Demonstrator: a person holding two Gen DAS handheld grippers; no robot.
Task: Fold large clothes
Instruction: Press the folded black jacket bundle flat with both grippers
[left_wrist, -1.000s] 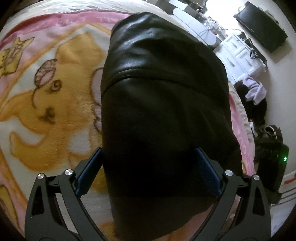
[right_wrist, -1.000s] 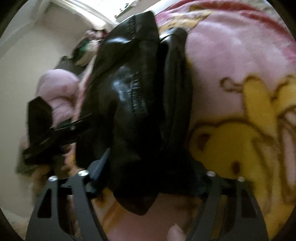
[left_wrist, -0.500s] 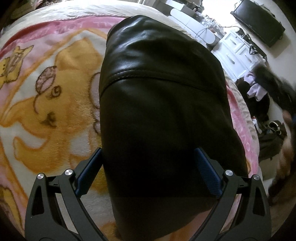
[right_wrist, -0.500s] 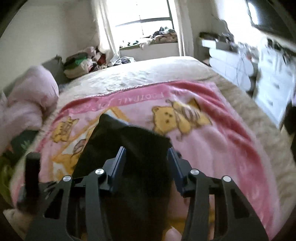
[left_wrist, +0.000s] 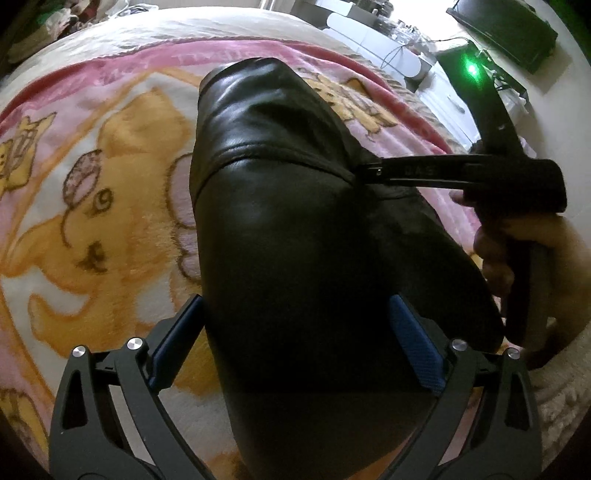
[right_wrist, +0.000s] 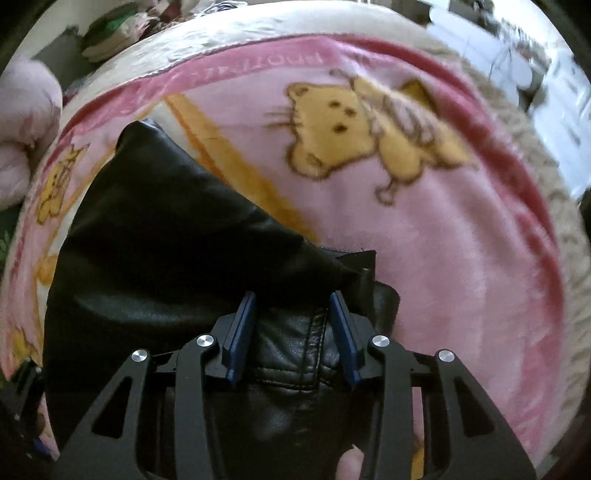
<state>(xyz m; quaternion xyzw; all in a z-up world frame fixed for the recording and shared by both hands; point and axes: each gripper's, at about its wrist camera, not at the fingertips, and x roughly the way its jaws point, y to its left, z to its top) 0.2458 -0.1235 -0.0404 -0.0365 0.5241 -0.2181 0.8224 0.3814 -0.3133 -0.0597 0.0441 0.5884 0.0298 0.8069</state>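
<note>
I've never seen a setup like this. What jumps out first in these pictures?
A glossy black leather garment lies in a bulky fold across a pink fleece blanket with yellow cartoon animals, filling the middle of both views. The right hand-held gripper is closing its blue-padded fingers around a stitched seam at the garment's right edge. The left hand-held gripper straddles the near end, jaws wide.

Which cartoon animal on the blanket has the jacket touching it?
The orange one with the curled eye beside the jacket; the whiskered one lies clear of it.
</note>
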